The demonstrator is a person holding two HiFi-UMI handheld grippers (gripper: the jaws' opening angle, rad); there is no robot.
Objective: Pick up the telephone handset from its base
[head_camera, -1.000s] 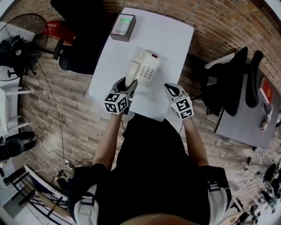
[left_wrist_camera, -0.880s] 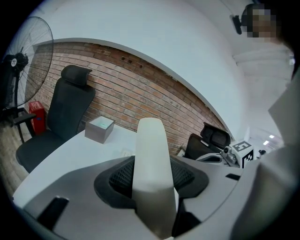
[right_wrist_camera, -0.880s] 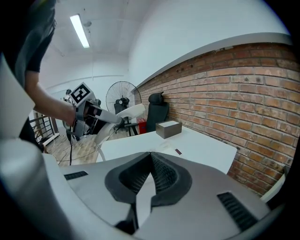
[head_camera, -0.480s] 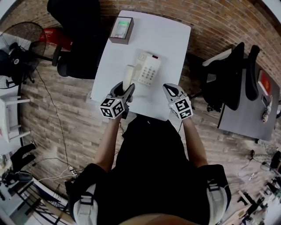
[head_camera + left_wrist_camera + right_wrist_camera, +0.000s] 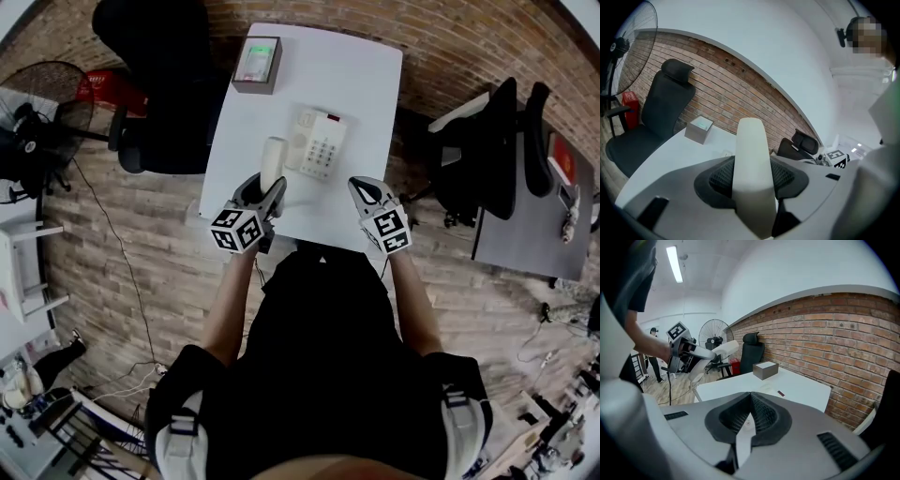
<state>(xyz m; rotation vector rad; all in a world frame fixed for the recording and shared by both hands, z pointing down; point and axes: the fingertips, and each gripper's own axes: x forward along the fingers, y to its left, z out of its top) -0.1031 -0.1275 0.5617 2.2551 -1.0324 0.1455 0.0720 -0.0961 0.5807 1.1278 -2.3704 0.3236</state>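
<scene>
Cream-white plastic handset [image 5: 273, 159] — smooth, rounded, long axis toward 12 o'clock — clamped between left gripper [image 5: 262, 190] jaws, off its base [image 5: 319, 147], base at 2 o'clock. Right gripper [image 5: 364, 187] jaws together, empty.

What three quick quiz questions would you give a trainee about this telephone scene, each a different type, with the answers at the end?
1. True or false: the right tool is shut with nothing between its jaws.
2. The handset is: A clamped in the left tool; B in the right tool; C in neither tool.
3. Fill the gap: the grey box stands on the white ____.
Key: 1 true; 2 A; 3 table.
</scene>
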